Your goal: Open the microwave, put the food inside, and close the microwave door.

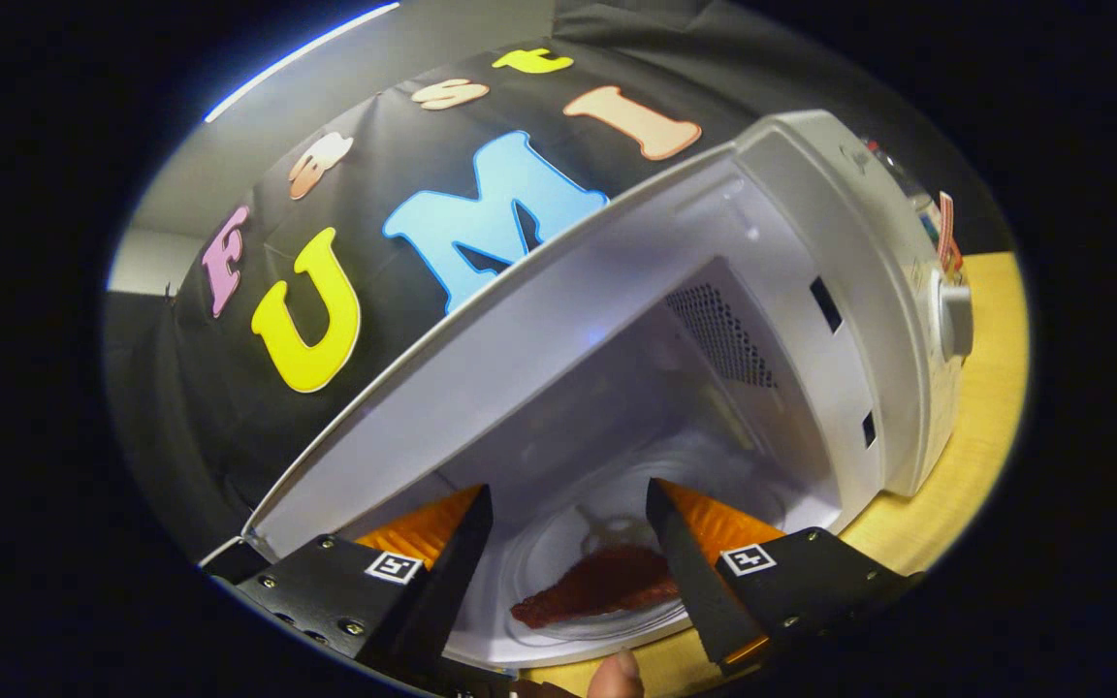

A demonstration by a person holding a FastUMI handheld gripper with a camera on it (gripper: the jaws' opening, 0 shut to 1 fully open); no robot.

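Note:
A white microwave (849,242) stands open on a wooden table, its cavity facing me. On the glass turntable (558,553) inside lies a dark red strip of food (602,586), just ahead of and between my fingers. My gripper (568,543) is open at the cavity's mouth, with nothing pressed between its fingers. The food lies free on the plate, touching neither finger as far as I can tell.
The microwave's control panel with a round knob (954,320) is at the right of the cavity. The wooden table (975,456) runs to the right of and in front of the oven. A person's fingertip (617,676) shows just below my fingers.

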